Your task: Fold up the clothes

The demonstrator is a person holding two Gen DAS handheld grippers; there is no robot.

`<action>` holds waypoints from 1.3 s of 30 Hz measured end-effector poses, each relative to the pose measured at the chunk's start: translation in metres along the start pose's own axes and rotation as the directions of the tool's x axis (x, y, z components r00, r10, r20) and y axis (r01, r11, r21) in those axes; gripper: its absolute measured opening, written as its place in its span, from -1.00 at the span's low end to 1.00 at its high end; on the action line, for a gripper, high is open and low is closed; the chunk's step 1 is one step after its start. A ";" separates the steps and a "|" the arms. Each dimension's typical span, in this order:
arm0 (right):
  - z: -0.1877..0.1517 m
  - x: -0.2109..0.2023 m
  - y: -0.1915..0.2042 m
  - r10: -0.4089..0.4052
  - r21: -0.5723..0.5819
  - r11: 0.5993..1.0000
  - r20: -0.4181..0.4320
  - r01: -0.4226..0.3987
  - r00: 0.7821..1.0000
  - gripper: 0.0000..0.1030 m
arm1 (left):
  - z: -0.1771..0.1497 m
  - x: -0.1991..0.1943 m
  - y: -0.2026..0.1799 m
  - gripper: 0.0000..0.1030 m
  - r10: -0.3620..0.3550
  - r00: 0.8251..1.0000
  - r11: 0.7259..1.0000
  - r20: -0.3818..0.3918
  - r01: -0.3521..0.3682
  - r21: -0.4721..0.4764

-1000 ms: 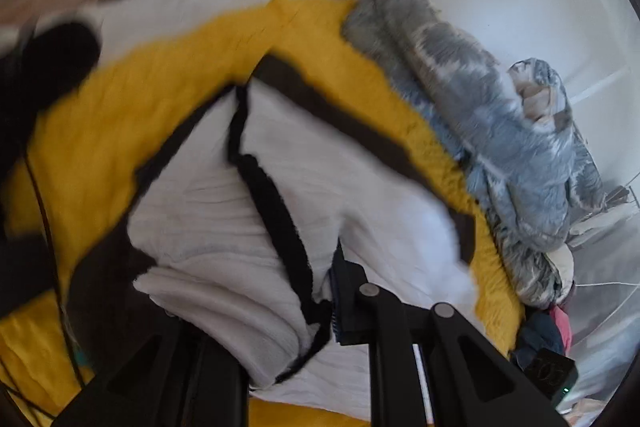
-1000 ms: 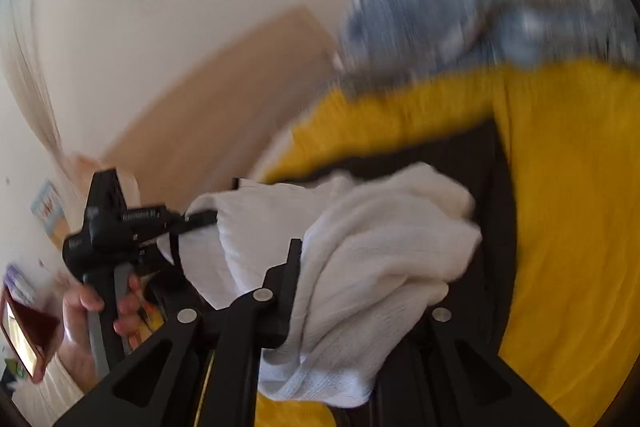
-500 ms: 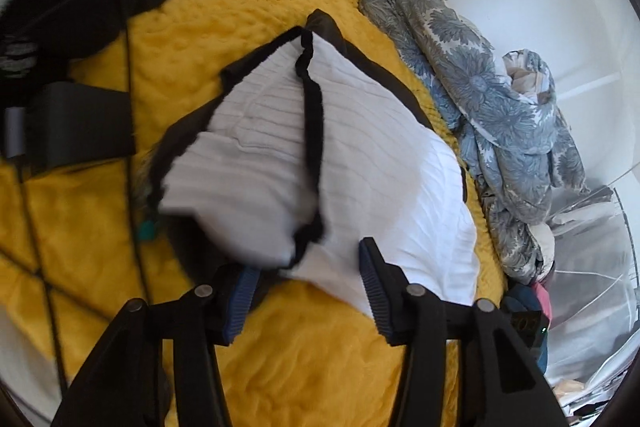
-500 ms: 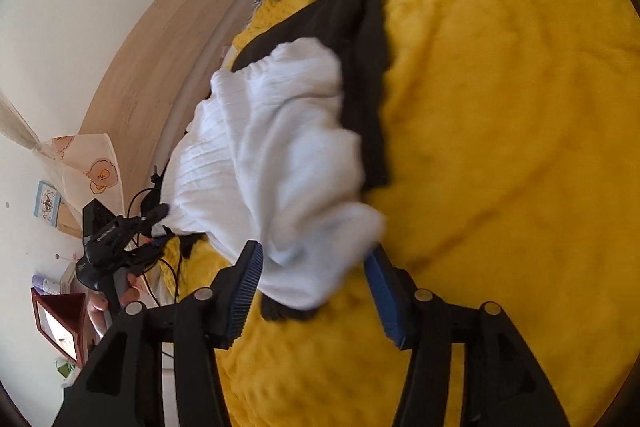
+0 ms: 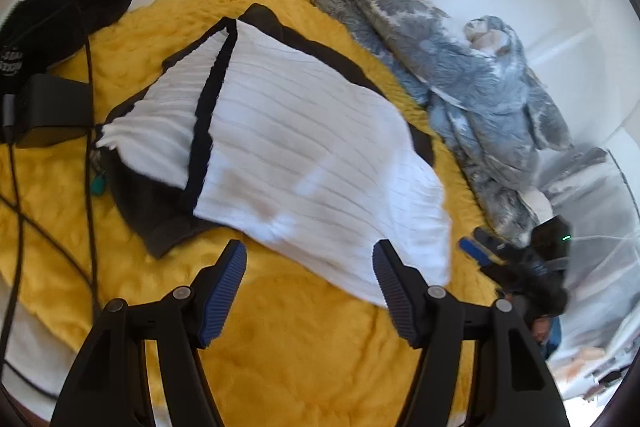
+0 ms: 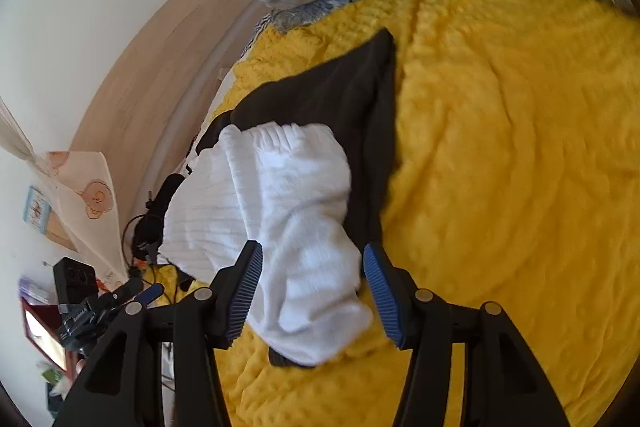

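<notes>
A white ribbed knit garment with black trim (image 5: 304,147) lies folded on top of a dark brown garment (image 5: 156,215) on a yellow blanket (image 5: 312,355). My left gripper (image 5: 308,267) is open and empty, just short of the white garment's near edge. In the right wrist view the white garment (image 6: 296,223) lies over the dark one (image 6: 352,87). My right gripper (image 6: 312,279) is open, its blue pads either side of the white garment's near end without gripping it. The right gripper also shows in the left wrist view (image 5: 520,263).
A grey-blue floral duvet (image 5: 472,75) is bunched along the far side of the bed. A black bag (image 5: 60,15), a black box (image 5: 52,111) and cables (image 5: 88,155) lie at the left. A wooden headboard (image 6: 160,67) stands beyond the bed.
Both grippers let go of the white garment, opened and drew back. The garment now lies flat and folded on the dark one.
</notes>
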State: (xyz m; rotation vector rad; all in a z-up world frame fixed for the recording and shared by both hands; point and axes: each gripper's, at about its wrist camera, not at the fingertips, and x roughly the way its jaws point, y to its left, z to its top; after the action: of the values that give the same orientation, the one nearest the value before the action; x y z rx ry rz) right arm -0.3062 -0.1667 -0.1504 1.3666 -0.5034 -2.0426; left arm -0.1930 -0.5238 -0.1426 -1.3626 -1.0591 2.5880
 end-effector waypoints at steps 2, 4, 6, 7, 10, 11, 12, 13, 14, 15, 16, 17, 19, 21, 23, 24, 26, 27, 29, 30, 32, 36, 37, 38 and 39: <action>0.020 0.009 0.007 -0.006 -0.030 1.000 -0.001 0.006 1.000 0.08 | 0.005 0.005 0.005 0.33 -0.024 0.999 0.999 0.023 0.025 -0.034; 0.041 0.020 0.008 -0.042 -0.036 0.998 -0.007 0.042 0.999 0.08 | 0.017 0.007 0.013 0.34 -0.004 0.998 0.997 0.064 0.009 -0.074; 0.055 0.029 0.003 -0.047 -0.008 0.999 -0.019 0.047 0.999 0.08 | 0.037 0.003 0.022 0.34 0.023 0.993 0.993 0.116 -0.010 -0.115; 0.059 0.034 0.000 -0.035 0.009 0.999 -0.033 0.036 0.999 0.08 | 0.046 -0.001 0.026 0.34 -0.001 0.992 0.992 0.130 0.017 -0.123; 0.066 0.049 -0.007 -0.022 0.041 0.999 -0.067 0.024 0.998 0.08 | 0.078 -0.010 0.034 0.34 -0.057 0.987 0.990 0.151 0.075 -0.116; 0.066 0.052 -0.008 -0.018 0.041 0.999 -0.080 0.021 0.997 0.08 | 0.088 -0.012 0.037 0.34 -0.032 0.988 0.992 0.153 0.051 -0.116; 0.066 0.056 -0.009 -0.012 0.037 0.999 -0.099 0.016 0.995 0.08 | 0.097 -0.013 0.039 0.34 -0.013 0.988 0.993 0.153 0.031 -0.116; 0.065 0.060 -0.011 -0.011 0.036 0.999 -0.118 0.015 0.993 0.08 | 0.103 -0.012 0.041 0.34 -0.019 0.990 0.993 0.142 0.036 -0.113; 0.063 0.060 -0.013 -0.013 0.039 0.999 -0.125 0.017 0.992 0.08 | 0.108 -0.010 0.043 0.34 -0.025 0.991 0.993 0.131 0.040 -0.110; 0.062 0.062 -0.017 -0.008 0.044 0.999 -0.130 0.014 0.991 0.08 | 0.113 -0.008 0.044 0.34 -0.029 0.993 0.993 0.118 0.042 -0.107; 0.060 0.064 -0.021 0.005 0.052 0.999 -0.139 0.002 0.990 0.09 | 0.115 -0.002 0.043 0.34 -0.023 0.995 0.995 0.098 0.032 -0.098; 0.060 0.068 -0.025 0.019 0.062 0.998 -0.151 -0.010 0.988 0.15 | 0.117 0.003 0.042 0.34 -0.015 0.997 0.996 0.078 0.022 -0.090; 0.060 0.075 -0.033 0.054 0.094 0.995 -0.167 -0.039 0.984 0.23 | 0.116 0.013 0.049 0.34 0.004 0.999 0.996 0.047 0.000 -0.094; 0.059 0.078 -0.039 0.093 0.124 0.990 -0.176 -0.072 0.980 0.27 | 0.115 0.026 0.051 0.34 0.017 1.000 0.996 0.017 -0.016 -0.089; 0.058 0.083 -0.041 0.145 0.152 0.981 -0.188 -0.117 0.972 0.30 | 0.115 0.040 0.046 0.34 0.022 1.000 0.997 -0.012 -0.023 -0.069; 0.058 0.086 -0.039 0.160 0.157 0.979 -0.194 -0.131 0.968 0.34 | 0.114 0.046 0.043 0.36 0.024 0.999 0.998 -0.023 -0.025 -0.056; 0.059 0.092 -0.034 0.146 0.149 0.982 -0.206 -0.117 0.968 0.37 | 0.115 0.054 0.038 0.38 0.036 0.999 0.998 -0.022 -0.037 -0.046; 0.059 0.094 -0.032 0.142 0.148 0.983 -0.208 -0.112 0.968 0.37 | 0.115 0.057 0.036 0.38 0.040 0.999 0.998 -0.017 -0.041 -0.045; 0.059 0.098 -0.028 0.157 0.156 0.980 -0.201 -0.127 0.967 0.40 | 0.115 0.061 0.033 0.38 0.037 0.999 0.998 -0.005 -0.037 -0.050; 0.059 0.098 -0.024 0.167 0.154 0.978 -0.194 -0.138 0.967 0.40 | 0.115 0.062 0.032 0.38 0.035 0.999 0.998 0.003 -0.035 -0.050; 0.059 0.097 -0.016 0.161 0.124 0.982 -0.180 -0.140 0.970 0.30 | 0.114 0.063 0.032 0.27 0.036 0.999 0.998 0.015 -0.036 -0.045; 0.058 0.095 0.000 0.100 0.010 0.995 -0.196 -0.100 0.975 -0.43 | 0.114 0.076 0.034 -0.41 0.099 0.995 0.995 -0.017 -0.099 -0.029; 0.057 0.095 0.003 0.084 -0.018 0.996 -0.198 -0.089 0.977 -0.46 | 0.113 0.078 0.033 -0.53 0.113 0.993 0.993 -0.016 -0.113 -0.019; 0.057 0.095 0.006 0.069 -0.037 0.996 -0.196 -0.077 0.978 -0.50 | 0.113 0.077 0.030 -0.59 0.116 0.993 0.993 0.007 -0.116 -0.010; 0.057 0.094 0.008 0.057 -0.051 0.996 -0.187 -0.068 0.981 -0.53 | 0.114 0.071 0.025 -0.63 0.112 0.993 0.994 0.047 -0.112 0.001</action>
State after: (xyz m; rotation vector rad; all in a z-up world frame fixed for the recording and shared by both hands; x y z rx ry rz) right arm -0.3822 -0.2383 -0.1873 1.4703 -0.3980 -1.8433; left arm -0.3141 -0.5824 -0.1644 -1.4073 -1.0117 2.7122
